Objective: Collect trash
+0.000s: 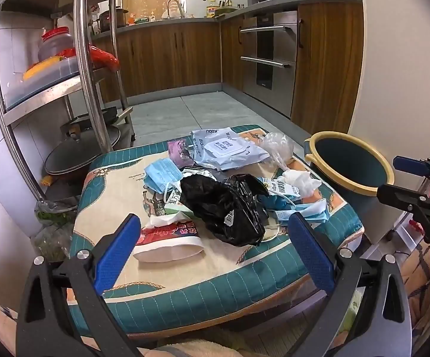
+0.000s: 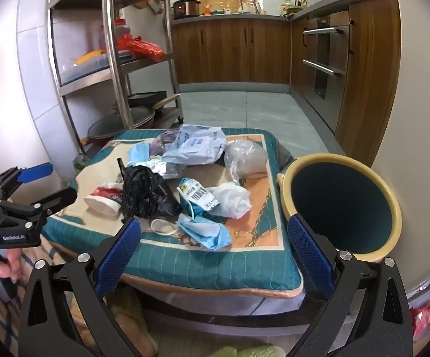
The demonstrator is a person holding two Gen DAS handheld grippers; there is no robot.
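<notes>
My left tool (image 1: 215,232) and right tool (image 2: 213,238) are both spread, gripping nothing. Crumpled trash, including a black bag (image 1: 226,205), covers the quilted cushion (image 1: 185,291); round bin (image 2: 341,202) touches its right edge

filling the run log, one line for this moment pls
phase: pre-grasp | left gripper: open, empty | right gripper: open, empty | crumpled black plastic bag: on cushion | yellow-rimmed teal bin: empty

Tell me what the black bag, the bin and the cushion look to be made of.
Black bag: thin plastic film, glossy, by its crinkles and glints.
Bin: likely moulded plastic, with a smooth cream rim and a dark matte inside.
Cushion: quilted printed fabric, matte, with visible stitch lines and a soft rounded edge.
</notes>
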